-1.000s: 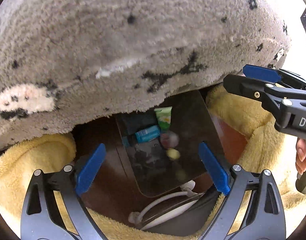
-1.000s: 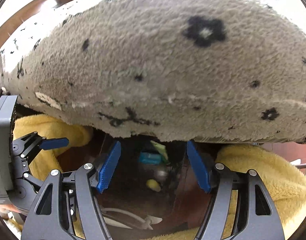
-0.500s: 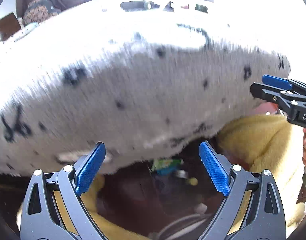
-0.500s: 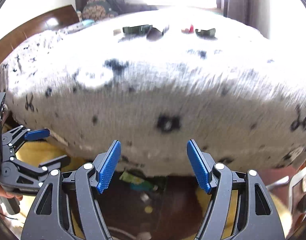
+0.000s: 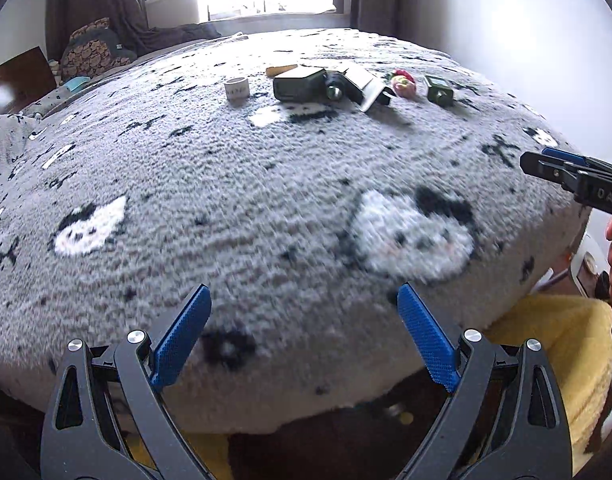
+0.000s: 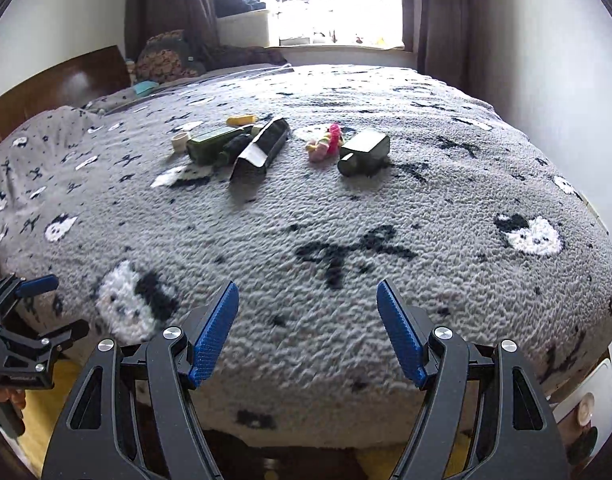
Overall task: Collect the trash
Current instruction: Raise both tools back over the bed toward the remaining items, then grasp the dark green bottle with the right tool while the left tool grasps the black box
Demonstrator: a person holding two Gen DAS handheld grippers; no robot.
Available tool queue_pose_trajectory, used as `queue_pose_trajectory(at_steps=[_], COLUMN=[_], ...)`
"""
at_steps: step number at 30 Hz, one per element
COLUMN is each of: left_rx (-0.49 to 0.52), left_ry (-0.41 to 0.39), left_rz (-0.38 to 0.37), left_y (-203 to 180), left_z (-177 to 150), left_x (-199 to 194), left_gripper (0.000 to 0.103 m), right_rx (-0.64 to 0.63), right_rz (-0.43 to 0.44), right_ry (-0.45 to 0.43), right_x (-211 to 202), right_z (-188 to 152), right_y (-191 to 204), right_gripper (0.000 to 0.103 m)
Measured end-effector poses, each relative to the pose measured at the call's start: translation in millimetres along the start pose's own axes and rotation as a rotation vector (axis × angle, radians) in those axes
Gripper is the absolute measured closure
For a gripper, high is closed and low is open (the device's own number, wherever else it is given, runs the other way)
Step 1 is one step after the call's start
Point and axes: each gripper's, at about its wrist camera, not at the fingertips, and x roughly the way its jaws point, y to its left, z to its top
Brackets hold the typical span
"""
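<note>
A heap of trash lies far across the grey patterned bed cover (image 5: 266,184): a white roll (image 5: 237,88), a dark green box (image 5: 300,85), an open black carton (image 5: 364,86), a pink and yellow wrapper (image 5: 403,82) and a small green box (image 5: 439,89). The right wrist view shows the same carton (image 6: 262,148), wrapper (image 6: 328,142) and small box (image 6: 364,152). My left gripper (image 5: 302,288) hangs open over the near edge of the bed, holding nothing. My right gripper (image 6: 306,284) is beside it, its jaws opening with nothing between them.
Yellow fleece (image 5: 546,340) lies below the bed's near edge, with dark floor under it. A wooden headboard (image 6: 58,84) and pillows stand at the left, and a bright window (image 6: 330,0) with dark curtains at the far side. A white wall runs along the right.
Both grippers rose from below the overhanging bed cover to above the bed's edge. The small items on the dark floor dropped out of sight, and the trash on the bed came into view.
</note>
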Motion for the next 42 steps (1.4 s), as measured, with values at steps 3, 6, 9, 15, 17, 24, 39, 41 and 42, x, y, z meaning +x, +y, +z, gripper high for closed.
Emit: queue_pose_trajectory(at_steps=[3, 6, 9, 15, 17, 24, 39, 41, 42], left_rx=[-0.011, -0.032, -0.038, -0.017, -0.011, 0.023, 0.023, 0.030, 0.028], left_ry=[-0.004, -0.002, -0.009, -0.010, -0.006, -0.003, 0.054, 0.058, 0.069], left_rz=[0.004, 0.000, -0.003, -0.018, -0.023, -0.059, -0.074, -0.052, -0.041], left_y=[5, 10, 11, 1, -4, -31, -82, -86, -87], left_z=[15, 31, 50, 76, 81, 105, 195, 198, 199], left_x=[14, 29, 41, 59, 64, 83, 155, 162, 167], left_gripper=[0.014, 0.014, 0.014, 0.014, 0.014, 0.014, 0.057, 0.057, 0.057], right_rx=[0.019, 0.045, 0.118, 0.171, 0.174, 0.202, 0.125, 0.113, 0.109], right_rz=[-0.018, -0.049, -0.044, -0.129, -0.133, -0.164, -0.113, -0.109, -0.105], right_ry=[0.014, 0.025, 0.041, 0.074, 0.093, 0.144, 0.107, 0.097, 0.092], right_x=[25, 55, 82, 128, 141, 170, 129, 119, 115], right_z=[18, 39, 63, 104, 112, 128, 107, 100, 97], right_y=[-9, -19, -32, -48, -49, -59, -87, -90, -91], right_gripper=[0.031, 0.031, 0.031, 0.035, 0.039, 0.044, 0.054, 0.055, 0.055])
